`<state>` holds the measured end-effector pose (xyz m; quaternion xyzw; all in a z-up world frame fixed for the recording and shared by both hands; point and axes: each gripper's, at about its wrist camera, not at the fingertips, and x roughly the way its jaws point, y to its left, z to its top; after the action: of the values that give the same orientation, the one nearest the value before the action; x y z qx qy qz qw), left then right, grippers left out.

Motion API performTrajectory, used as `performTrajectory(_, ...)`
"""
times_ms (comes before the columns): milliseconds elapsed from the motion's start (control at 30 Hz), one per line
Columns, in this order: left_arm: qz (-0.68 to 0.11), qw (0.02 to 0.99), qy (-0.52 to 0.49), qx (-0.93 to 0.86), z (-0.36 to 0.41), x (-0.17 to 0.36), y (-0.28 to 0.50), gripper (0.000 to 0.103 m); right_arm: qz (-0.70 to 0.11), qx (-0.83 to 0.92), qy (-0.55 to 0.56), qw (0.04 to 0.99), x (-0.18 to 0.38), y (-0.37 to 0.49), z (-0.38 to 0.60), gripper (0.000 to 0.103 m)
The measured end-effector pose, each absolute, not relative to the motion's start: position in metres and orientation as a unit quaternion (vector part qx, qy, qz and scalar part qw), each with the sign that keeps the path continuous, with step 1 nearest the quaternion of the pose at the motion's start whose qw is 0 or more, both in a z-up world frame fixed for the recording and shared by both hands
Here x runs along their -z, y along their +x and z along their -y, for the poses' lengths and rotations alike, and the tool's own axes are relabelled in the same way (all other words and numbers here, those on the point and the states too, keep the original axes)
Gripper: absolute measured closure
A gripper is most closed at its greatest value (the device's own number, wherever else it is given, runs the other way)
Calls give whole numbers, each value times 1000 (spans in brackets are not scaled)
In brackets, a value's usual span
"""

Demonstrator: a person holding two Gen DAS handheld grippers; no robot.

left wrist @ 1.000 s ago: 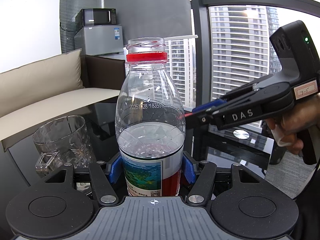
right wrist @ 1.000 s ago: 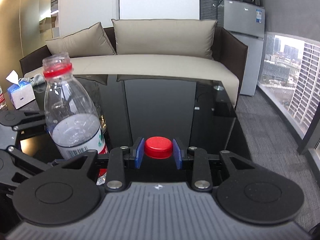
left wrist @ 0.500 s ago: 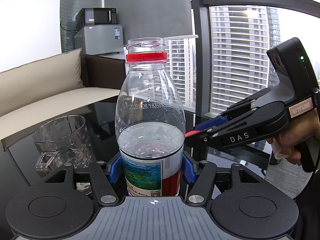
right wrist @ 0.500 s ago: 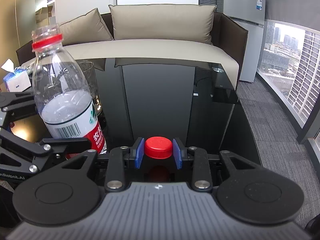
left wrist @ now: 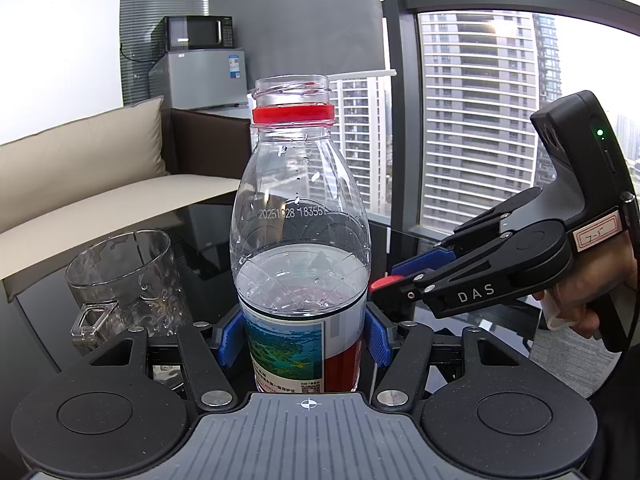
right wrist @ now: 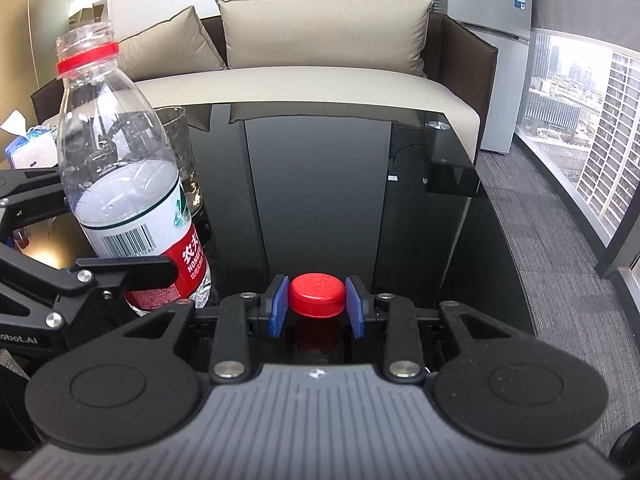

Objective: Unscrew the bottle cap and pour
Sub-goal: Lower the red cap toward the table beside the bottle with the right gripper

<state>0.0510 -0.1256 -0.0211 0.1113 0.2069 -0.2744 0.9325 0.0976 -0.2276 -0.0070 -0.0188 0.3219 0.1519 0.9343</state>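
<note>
Left gripper [left wrist: 302, 338]: its blue pads pinch the bottle at the label, low on the body. A squeeze that is too hard could buckle the thin plastic and push water up the open neck.

Bottle [left wrist: 300, 240]: upright, uncapped, roughly half full, only the red ring left under the threads. With the hold so low and the mouth open, any jolt or quick tilt could slosh water onto the table.

Right gripper [right wrist: 317, 306]: pressed onto the red cap, one blue pad on each side, low over the table and just beside the bottle's base.

Cap [right wrist: 317, 294]: off the bottle, held by its ribbed sides. The hold looks shallow, so I judge it could slip or pop free if the fingers part before it rests on the glass, and a round cap may roll toward the table edge.

Clearance: in the left wrist view the right gripper's fingertips sit close to the bottle's side. A careless swing could knock the bottle in its grasp.

Glass mug [left wrist: 124, 276]: empty, standing just beyond the bottle on the side away from the right gripper. It is clear on a dark reflective top, so its rim is easy to misjudge; a pour begun short of the rim would spill.

Table [right wrist: 320, 184]: black glass, glossy. Its far edge meets the sofa [right wrist: 320, 76], which spilled water could reach.
</note>
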Motion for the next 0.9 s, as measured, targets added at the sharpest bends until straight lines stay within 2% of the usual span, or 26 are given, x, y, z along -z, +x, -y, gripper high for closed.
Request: performTrajectory(900, -208, 933, 110, 274, 128, 22, 57, 46, -339, -151, -19, 928, 20, 106, 227, 70)
